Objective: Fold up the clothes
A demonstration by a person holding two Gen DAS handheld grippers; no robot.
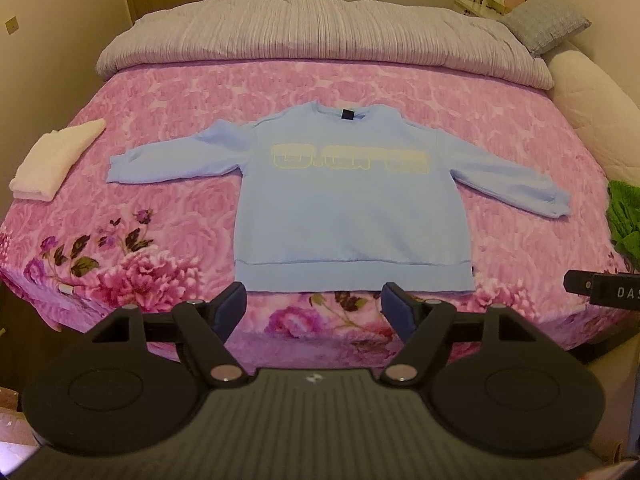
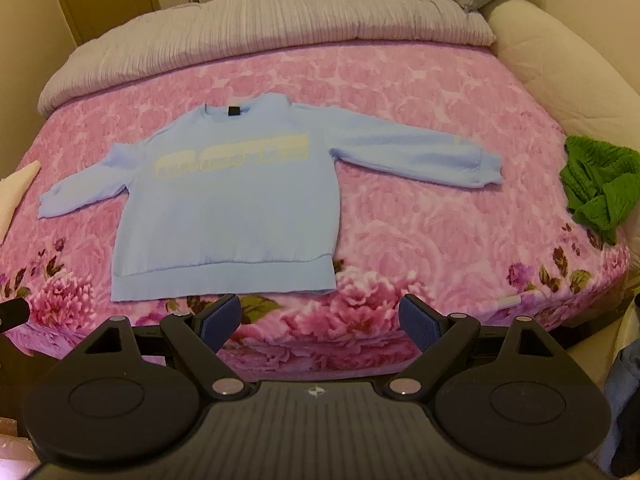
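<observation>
A light blue sweatshirt (image 1: 352, 216) (image 2: 228, 216) with pale yellow lettering lies flat and face up on the pink floral bedspread (image 1: 160, 92) (image 2: 420, 220), both sleeves spread out sideways. My left gripper (image 1: 314, 292) hovers open above the bed's near edge, just short of the sweatshirt's hem, with nothing between its fingers. In the right wrist view my right gripper (image 2: 320, 304) is open too, off the hem's right corner, holding nothing. The right gripper's tip (image 1: 600, 286) shows at the left wrist view's right edge.
A folded white cloth (image 1: 56, 160) lies at the bed's left side. A crumpled green garment (image 2: 600, 184) (image 1: 626, 220) sits at the right edge. A grey duvet (image 1: 320, 32) and a grey pillow (image 1: 544, 28) fill the far end; a cream padded bed frame (image 2: 560, 52) runs along the right.
</observation>
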